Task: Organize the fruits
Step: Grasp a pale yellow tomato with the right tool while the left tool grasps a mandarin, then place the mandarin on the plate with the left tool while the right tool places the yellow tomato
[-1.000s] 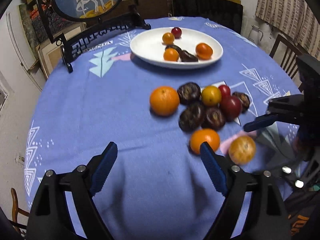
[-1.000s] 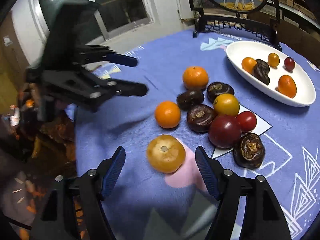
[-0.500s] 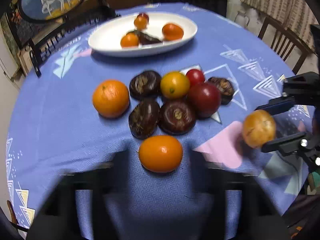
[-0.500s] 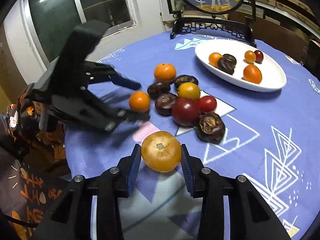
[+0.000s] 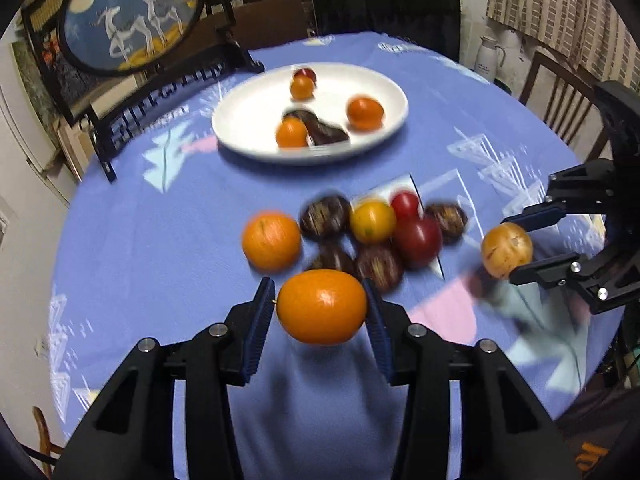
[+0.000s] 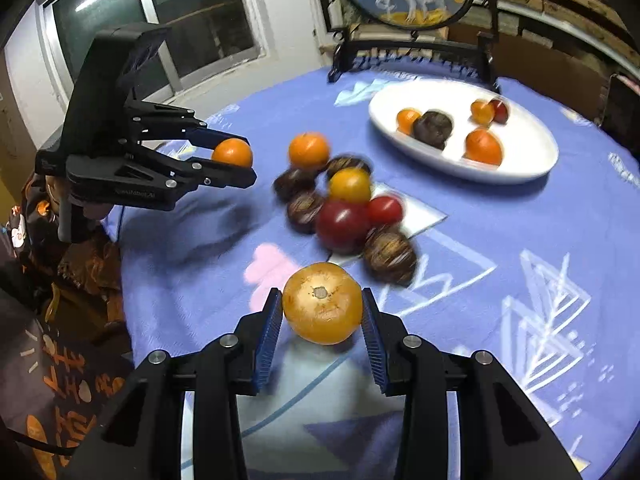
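My left gripper (image 5: 321,307) is shut on a bright orange (image 5: 321,306) and holds it above the blue tablecloth; it also shows in the right wrist view (image 6: 232,153). My right gripper (image 6: 322,308) is shut on a dull yellow-orange fruit (image 6: 322,302), lifted off the cloth; it also shows in the left wrist view (image 5: 506,249). A cluster of loose fruit (image 5: 372,222) lies mid-table: an orange (image 5: 271,240), dark brown fruits, a yellow one, red ones. A white oval plate (image 5: 248,120) farther back holds several small fruits.
A round painted screen on a black stand (image 5: 128,12) stands behind the plate at the table's far left. Wooden chairs (image 5: 560,96) stand around the round table. A window (image 6: 160,20) is behind the left gripper.
My left gripper closed on the bright orange and lifted it. My right gripper closed on the dull orange fruit earlier and has raised it farther from the cloth.
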Demonstrator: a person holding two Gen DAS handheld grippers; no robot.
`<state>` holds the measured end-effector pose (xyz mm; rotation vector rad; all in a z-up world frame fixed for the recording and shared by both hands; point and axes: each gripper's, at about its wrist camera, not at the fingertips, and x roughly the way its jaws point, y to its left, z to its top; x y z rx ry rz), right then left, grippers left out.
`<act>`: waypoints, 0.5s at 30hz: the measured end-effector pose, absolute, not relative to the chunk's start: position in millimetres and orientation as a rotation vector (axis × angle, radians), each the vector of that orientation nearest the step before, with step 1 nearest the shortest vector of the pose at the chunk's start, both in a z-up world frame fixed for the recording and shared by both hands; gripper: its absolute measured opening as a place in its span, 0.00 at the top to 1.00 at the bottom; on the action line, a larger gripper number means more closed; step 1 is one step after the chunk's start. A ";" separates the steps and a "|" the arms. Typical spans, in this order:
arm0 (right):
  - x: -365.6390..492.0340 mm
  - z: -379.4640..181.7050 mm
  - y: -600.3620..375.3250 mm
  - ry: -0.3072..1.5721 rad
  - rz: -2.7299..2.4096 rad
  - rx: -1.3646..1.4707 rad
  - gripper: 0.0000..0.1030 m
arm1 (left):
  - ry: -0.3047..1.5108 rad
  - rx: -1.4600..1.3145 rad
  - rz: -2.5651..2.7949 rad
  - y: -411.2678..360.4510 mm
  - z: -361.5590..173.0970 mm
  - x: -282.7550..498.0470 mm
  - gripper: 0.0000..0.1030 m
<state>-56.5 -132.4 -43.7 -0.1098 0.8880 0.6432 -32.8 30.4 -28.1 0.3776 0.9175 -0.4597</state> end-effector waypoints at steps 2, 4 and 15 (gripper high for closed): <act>-42.2 -25.2 -141.5 0.831 0.611 -0.096 0.62 | 0.889 0.362 -0.443 22.2 -15.1 -13.5 0.58; -27.0 -10.2 -149.2 0.786 0.579 -0.077 0.62 | 0.865 0.340 -0.430 15.2 -3.6 5.0 0.58; 74.0 9.0 -163.5 0.684 0.472 0.032 0.61 | 0.860 0.263 -0.297 -20.3 3.8 107.9 0.58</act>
